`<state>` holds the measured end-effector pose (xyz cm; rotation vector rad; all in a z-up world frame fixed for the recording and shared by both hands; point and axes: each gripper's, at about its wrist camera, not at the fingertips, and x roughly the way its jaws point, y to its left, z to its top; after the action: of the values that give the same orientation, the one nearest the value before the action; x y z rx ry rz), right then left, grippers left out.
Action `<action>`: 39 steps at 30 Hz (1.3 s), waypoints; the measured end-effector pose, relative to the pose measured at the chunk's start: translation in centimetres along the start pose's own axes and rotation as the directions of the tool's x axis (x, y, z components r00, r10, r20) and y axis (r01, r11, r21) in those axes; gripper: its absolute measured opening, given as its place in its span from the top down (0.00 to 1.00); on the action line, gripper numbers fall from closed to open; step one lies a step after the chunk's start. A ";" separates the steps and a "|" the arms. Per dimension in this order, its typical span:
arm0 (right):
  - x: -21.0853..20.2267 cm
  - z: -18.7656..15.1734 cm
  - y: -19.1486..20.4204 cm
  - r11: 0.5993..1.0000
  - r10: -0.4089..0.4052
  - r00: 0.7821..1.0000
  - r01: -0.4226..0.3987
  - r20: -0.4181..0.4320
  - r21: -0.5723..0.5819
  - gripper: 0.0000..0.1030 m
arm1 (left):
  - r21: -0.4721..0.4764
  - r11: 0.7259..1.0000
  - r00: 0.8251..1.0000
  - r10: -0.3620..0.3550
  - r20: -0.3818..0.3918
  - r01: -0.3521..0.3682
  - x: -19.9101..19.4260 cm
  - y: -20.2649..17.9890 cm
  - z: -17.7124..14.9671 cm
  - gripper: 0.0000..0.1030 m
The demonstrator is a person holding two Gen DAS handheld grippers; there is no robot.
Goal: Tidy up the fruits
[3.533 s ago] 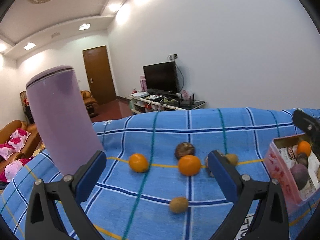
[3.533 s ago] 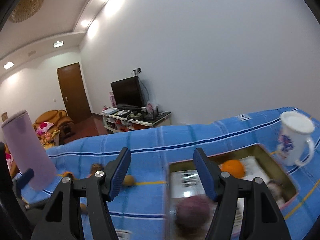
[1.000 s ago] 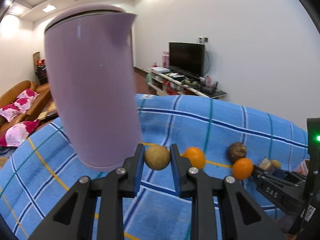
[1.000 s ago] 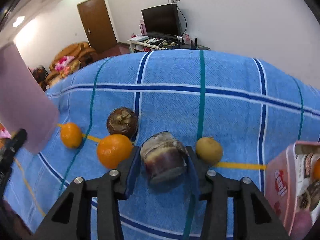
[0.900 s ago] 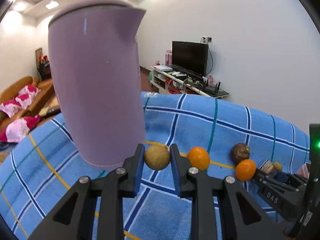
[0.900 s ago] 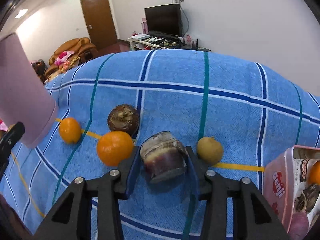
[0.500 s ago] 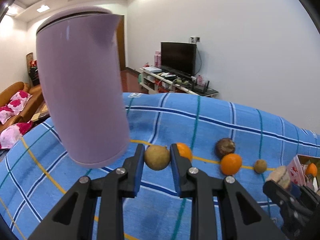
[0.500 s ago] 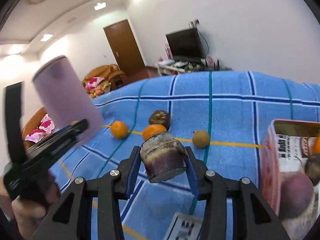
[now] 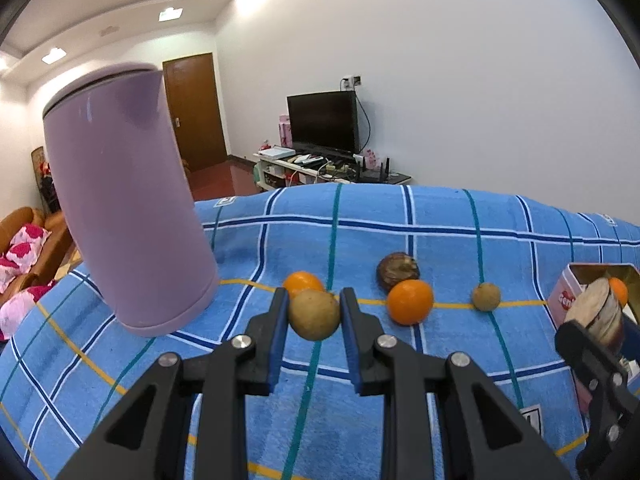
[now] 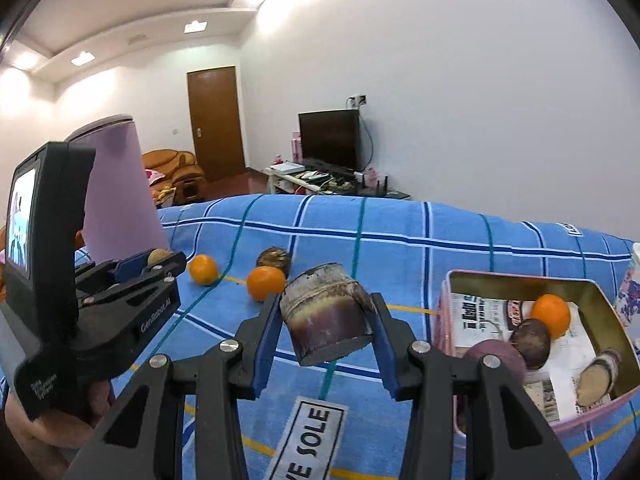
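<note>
The left gripper is clenched on one small tan round fruit, held between its blue pads above the blue checked cloth. The right gripper grasps one short piece of purple cane, just left of the pink tin. On the cloth lie two oranges, one dark brown fruit and one more small tan fruit. Inside the tin I count one orange, two dark round fruits and one cut cane piece. One tall purple jug stands at the left. The cloth label reads "SOLE"; the left gripper's body says "GenRobot.AI".
</note>
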<state>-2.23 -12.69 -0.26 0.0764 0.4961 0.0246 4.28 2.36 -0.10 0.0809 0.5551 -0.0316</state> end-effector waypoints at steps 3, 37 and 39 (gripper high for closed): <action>-0.4 0.0 -0.1 0.999 -0.032 0.999 0.033 0.021 -0.013 0.56 | 0.004 1.000 1.000 -0.009 0.005 0.009 -0.2 -0.3 0.0 0.73; -1.0 0.3 -0.2 0.994 -0.099 0.993 0.102 0.059 -0.039 0.56 | 0.031 0.999 1.000 -0.015 0.024 0.014 -0.7 -1.0 -0.3 0.73; -1.0 0.3 -0.2 0.994 -0.099 0.993 0.102 0.059 -0.039 0.56 | 0.032 0.999 1.000 -0.015 0.024 0.015 -0.7 -1.1 -0.3 0.73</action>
<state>-3.00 -12.94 0.45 0.0106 0.4417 -0.0656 3.52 1.31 -0.03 0.1069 0.5313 -0.0559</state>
